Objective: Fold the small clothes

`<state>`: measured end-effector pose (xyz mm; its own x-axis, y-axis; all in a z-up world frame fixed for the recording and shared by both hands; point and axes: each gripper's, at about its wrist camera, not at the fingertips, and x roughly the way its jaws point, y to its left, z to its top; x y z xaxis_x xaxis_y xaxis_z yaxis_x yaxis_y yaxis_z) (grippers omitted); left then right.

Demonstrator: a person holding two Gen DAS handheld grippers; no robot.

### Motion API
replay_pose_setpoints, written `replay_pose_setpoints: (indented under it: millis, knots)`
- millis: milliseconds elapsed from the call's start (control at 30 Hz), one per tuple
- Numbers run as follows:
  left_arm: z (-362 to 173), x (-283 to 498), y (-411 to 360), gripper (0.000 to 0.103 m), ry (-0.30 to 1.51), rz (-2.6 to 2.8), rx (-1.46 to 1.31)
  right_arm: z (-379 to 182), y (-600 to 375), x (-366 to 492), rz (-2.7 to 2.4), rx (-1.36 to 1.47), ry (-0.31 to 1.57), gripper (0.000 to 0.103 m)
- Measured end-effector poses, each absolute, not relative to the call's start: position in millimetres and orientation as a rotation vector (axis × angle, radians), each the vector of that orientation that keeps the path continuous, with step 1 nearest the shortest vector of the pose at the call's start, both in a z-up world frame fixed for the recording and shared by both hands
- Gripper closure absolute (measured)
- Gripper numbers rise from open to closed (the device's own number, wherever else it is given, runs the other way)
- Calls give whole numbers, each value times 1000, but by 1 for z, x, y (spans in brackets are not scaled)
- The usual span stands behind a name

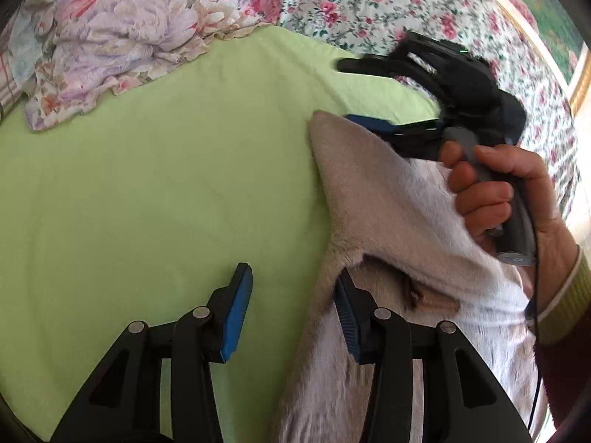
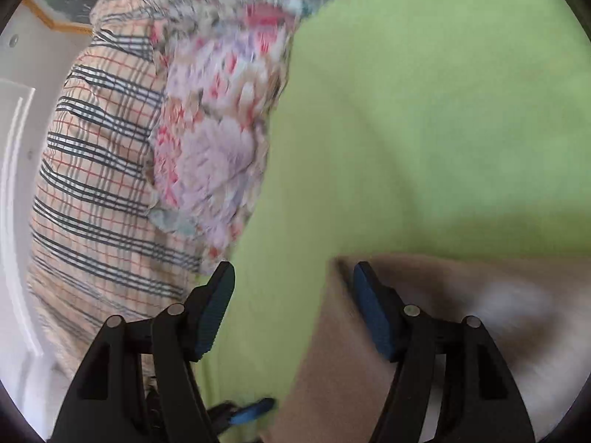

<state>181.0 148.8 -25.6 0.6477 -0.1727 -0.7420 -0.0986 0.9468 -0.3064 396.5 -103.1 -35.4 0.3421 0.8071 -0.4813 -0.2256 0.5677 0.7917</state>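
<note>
A beige fleecy garment (image 1: 373,199) lies on the green sheet (image 1: 155,184) at the right of the left wrist view, its edge lifted in a peak. My left gripper (image 1: 291,310) is open; its right finger (image 1: 349,319) touches the garment's edge, its left finger is over bare sheet. My right gripper (image 1: 360,92) is open, hand-held, its lower blue pad at the garment's far corner. In the right wrist view my right gripper (image 2: 291,306) is open with its right finger (image 2: 373,310) against the beige garment (image 2: 461,313). The view is blurred.
A crumpled floral cloth (image 1: 122,37) lies at the sheet's far left. A rose-print cover (image 1: 388,3) spreads behind. A plaid pillow (image 2: 96,184) sits beside the floral cloth (image 2: 218,155). The other gripper's blue tip (image 2: 251,411) shows at the bottom.
</note>
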Motion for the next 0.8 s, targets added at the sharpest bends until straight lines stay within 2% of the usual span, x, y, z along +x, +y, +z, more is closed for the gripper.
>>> replay_pose_setpoints:
  millis: [200, 367, 467, 633, 700, 733, 767, 800]
  knots:
    - [3, 182, 148, 54, 834, -104, -350, -7, -190, 316, 533, 651, 882, 35]
    - [1, 218, 134, 52, 869, -68, -231, -10, -276, 226, 208, 624, 832, 36]
    - [-13, 230, 129, 51, 927, -31, -147, -15, -327, 170, 6, 647, 801, 42]
    - [-23, 227, 122, 50, 932, -33, -72, -34, -350, 143, -92, 629, 881, 43]
    - [-23, 226, 120, 50, 934, -29, -61, -38, -340, 148, -68, 589, 909, 52]
    - [-23, 226, 119, 50, 935, -25, -56, -35, -333, 153, -59, 545, 925, 63]
    - [-23, 226, 118, 50, 936, -22, -52, -29, -331, 154, -41, 539, 923, 99]
    - [-22, 225, 118, 50, 938, -20, -47, -17, -329, 151, -25, 543, 877, 97]
